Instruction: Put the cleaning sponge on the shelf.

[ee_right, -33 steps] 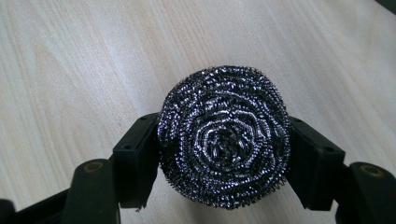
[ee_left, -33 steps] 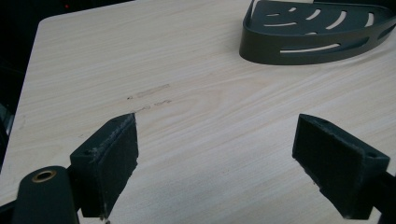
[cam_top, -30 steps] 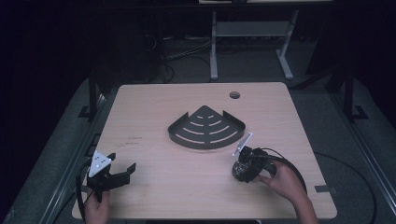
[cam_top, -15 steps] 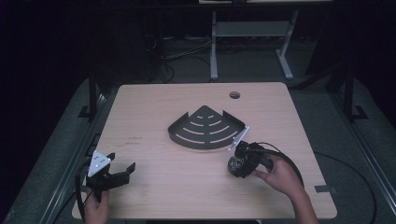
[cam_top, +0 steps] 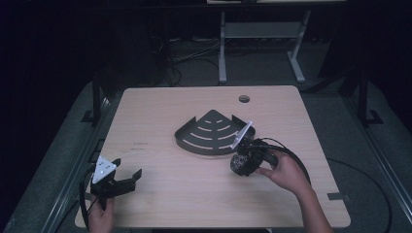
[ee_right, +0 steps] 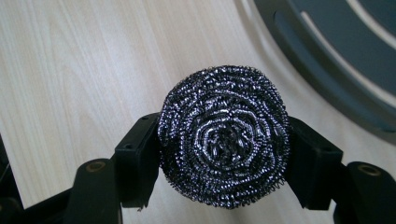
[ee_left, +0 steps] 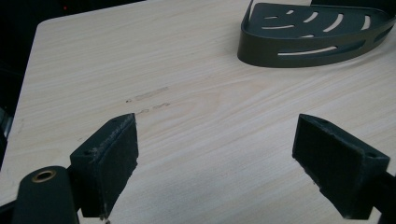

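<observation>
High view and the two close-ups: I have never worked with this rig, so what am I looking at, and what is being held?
No robot here: a person holds a hand-held two-jaw gripper in each hand at a wooden table. The high view looks down from above the person's side. Each close-up comes from a camera riding on one gripper, looking along its black jaws. The left gripper hovers open over bare wood, holding nothing. The right gripper is shut on a round steel scouring pad. Beside it on the table lies a dark slotted corner shelf, fan-shaped with a low rim.
</observation>
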Demonstrator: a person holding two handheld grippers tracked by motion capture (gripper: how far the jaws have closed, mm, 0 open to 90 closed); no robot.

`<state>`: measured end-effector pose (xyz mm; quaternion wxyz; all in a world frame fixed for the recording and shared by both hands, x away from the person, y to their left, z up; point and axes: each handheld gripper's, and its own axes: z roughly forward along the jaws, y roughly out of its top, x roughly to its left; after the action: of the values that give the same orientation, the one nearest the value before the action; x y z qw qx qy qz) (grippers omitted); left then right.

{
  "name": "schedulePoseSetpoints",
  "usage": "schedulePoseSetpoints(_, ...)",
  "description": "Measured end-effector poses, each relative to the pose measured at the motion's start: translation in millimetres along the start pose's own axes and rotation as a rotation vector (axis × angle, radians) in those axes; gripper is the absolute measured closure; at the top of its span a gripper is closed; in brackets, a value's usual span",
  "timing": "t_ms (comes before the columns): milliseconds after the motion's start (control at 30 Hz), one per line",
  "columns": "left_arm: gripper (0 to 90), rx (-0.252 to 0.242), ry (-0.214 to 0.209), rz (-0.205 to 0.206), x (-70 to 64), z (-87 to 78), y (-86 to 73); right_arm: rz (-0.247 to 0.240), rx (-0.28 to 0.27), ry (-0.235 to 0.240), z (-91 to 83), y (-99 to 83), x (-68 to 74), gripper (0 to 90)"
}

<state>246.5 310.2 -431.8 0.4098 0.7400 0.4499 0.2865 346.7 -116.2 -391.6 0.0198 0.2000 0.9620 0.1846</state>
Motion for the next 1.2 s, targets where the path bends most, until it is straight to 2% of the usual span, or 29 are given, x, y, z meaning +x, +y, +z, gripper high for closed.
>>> schedulePoseSetpoints(267, 13.8, 0.000, -0.001, 0.008, 0.3, -0.8, 0.6, -0.020, -0.011, 0.008, -6.6, 19.3, -8.2, 34.0)
schedulePoseSetpoints(600, 13.8, -0.002, -0.001, 0.006, 0.8, -1.0, 0.8, -0.020, -0.013, 0.014, -9.4, 48.0, -26.5, 34.0)
schedulePoseSetpoints(867, 13.8, 0.000, -0.005, 0.010, -0.6, -1.1, 1.6, -0.025, -0.009, 0.013, -12.3, 64.0, -36.0, 34.0)
schedulePoseSetpoints(1200, 13.8, -0.002, -0.015, 0.012, -2.2, 0.7, 3.0, -0.001, -0.012, 0.024, -8.8, 79.4, -53.5, 34.0)
